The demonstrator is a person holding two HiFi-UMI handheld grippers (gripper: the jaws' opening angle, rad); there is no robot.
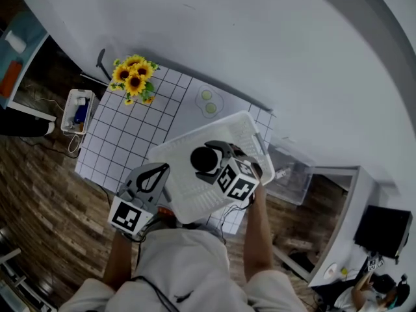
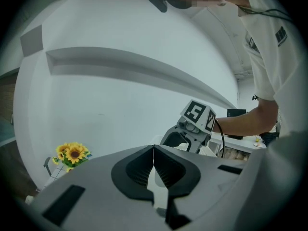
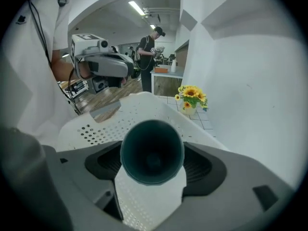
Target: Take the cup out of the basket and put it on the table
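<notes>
A dark teal cup [image 1: 203, 160] is held a little above the white perforated basket [image 1: 188, 197], which stands on the table with the grid cloth [image 1: 120, 138]. My right gripper [image 1: 208, 155] is shut on the cup. In the right gripper view the cup [image 3: 152, 151] lies sideways between the pads, its mouth facing the camera, with the basket [image 3: 96, 124] below it. My left gripper [image 1: 155, 173] hovers by the basket's left corner, shut and holding nothing; its tips [image 2: 153, 150] meet. The right gripper [image 2: 185, 139] shows ahead of it.
A pot of sunflowers [image 1: 133, 78] stands at the table's far left corner. Beside it lies a pale plate with green pieces [image 1: 208, 101]. A small white bin [image 1: 78, 109] sits on the floor at left, and a clear container [image 1: 289, 173] at right. A person [image 3: 147, 57] stands far off.
</notes>
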